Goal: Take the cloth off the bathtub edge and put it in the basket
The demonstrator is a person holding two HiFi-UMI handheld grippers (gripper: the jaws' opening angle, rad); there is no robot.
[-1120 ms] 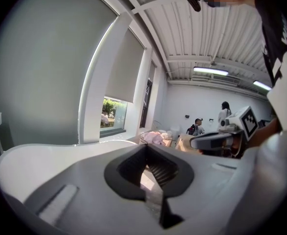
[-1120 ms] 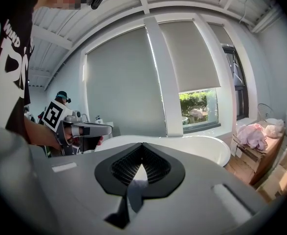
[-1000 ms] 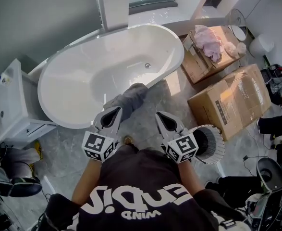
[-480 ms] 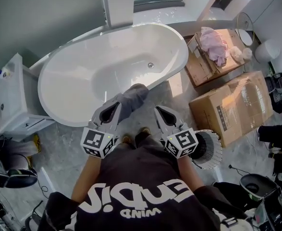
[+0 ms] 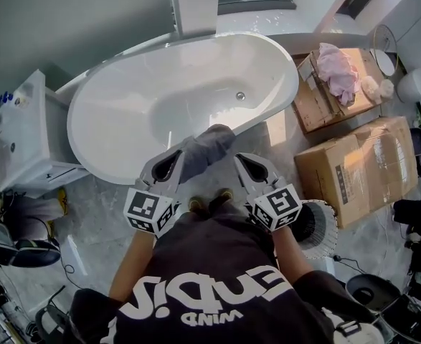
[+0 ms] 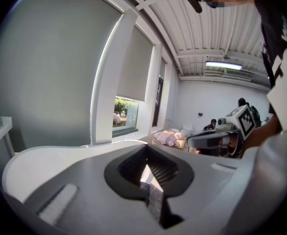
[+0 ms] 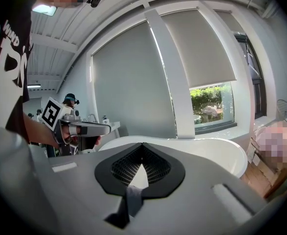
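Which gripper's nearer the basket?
Right. The right gripper is just beside the basket in the head view; the left gripper is across the person's body, its tip by the cloth.

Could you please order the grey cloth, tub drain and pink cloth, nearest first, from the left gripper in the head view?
1. Grey cloth, on the tub rim beside the left gripper.
2. Drain, in the tub.
3. Pink cloth, on the far-right box.

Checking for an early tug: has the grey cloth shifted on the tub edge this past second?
No. The cloth still drapes the bathtub rim below the drain.
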